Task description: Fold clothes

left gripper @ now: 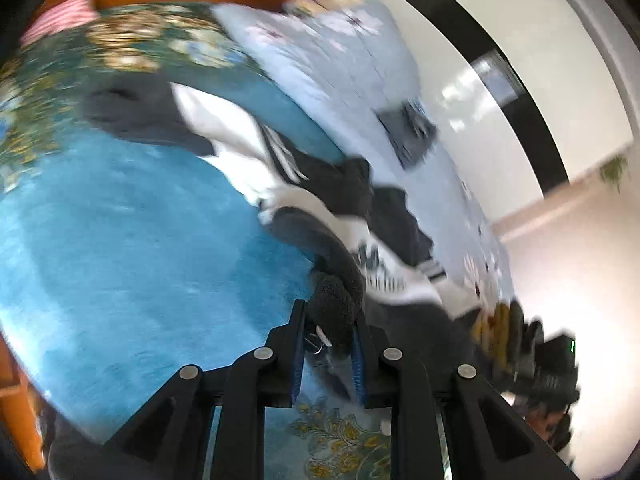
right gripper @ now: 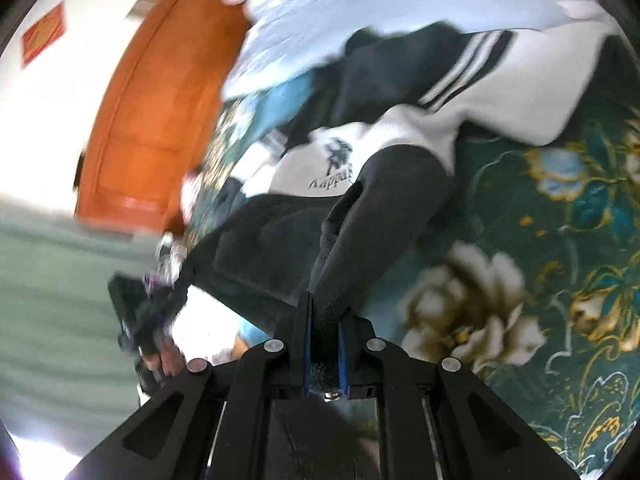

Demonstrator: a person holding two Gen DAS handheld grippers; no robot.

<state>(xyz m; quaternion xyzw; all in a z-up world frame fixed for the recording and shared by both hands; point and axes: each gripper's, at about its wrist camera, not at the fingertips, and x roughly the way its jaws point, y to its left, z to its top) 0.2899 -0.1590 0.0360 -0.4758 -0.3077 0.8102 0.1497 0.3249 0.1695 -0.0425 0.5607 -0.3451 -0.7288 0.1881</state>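
A black and white jacket [left gripper: 304,184] with striped trim and a printed logo hangs stretched over a blue bedspread [left gripper: 120,240]. My left gripper [left gripper: 330,320] is shut on a dark fuzzy edge of it. In the right wrist view the same jacket [right gripper: 328,160] shows its logo panel and a dark sleeve [right gripper: 384,216] running into my right gripper [right gripper: 325,320], which is shut on that sleeve. Both views are blurred and tilted.
A pale floral quilt [left gripper: 328,64] lies bunched beyond the jacket. The bedspread's dark green flowered border [right gripper: 540,240] fills the right. An orange wooden headboard [right gripper: 160,100] and white wall stand behind. The other gripper and a hand [right gripper: 160,356] show at lower left.
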